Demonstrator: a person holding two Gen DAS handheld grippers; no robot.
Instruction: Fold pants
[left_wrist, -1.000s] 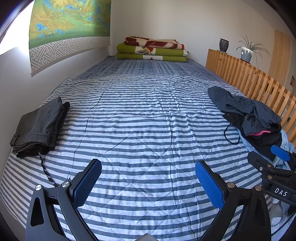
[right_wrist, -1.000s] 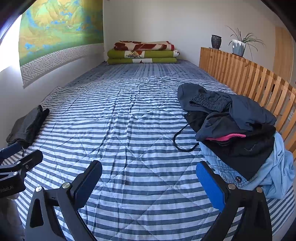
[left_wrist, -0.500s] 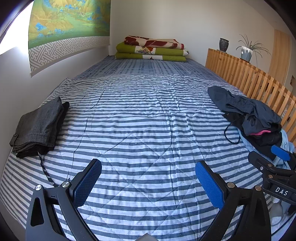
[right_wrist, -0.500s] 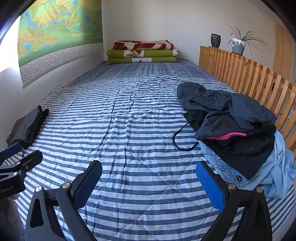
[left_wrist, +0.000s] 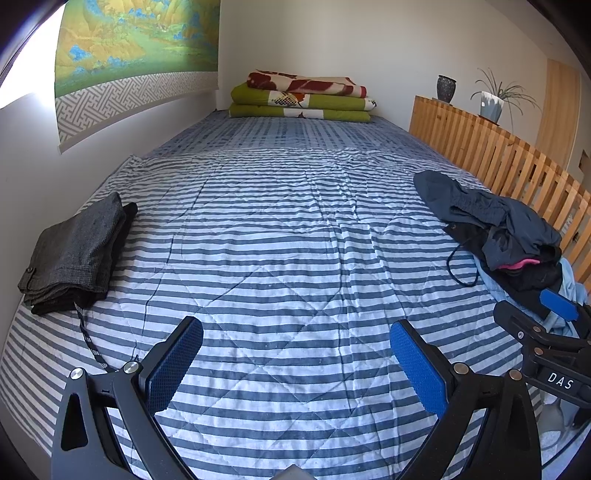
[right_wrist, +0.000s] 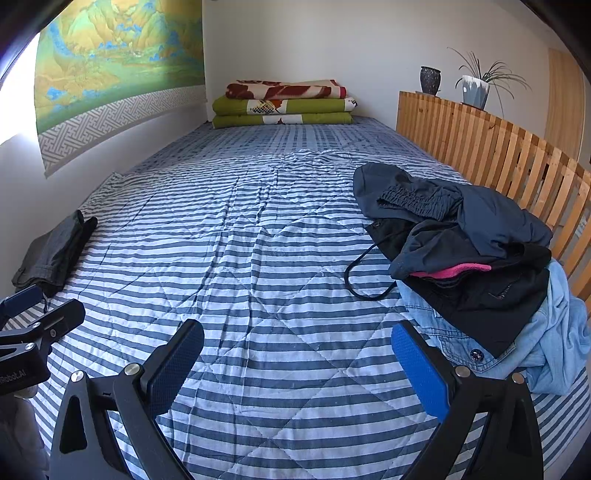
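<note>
- The striped quilt covers the bed in front of me, its middle bare.
- A slatted wooden rail runs along the right side.
- A heap of unfolded clothes lies at the right edge against that rail: dark navy pants on top, black fabric beneath, light denim at the bottom.
- Folded grey pants sit at the left edge, near the wall.
- My left gripper hangs over the near quilt, fingers wide apart, empty.
- My right gripper has its jaws spread too, holding nothing, just beside the heap.
</note>
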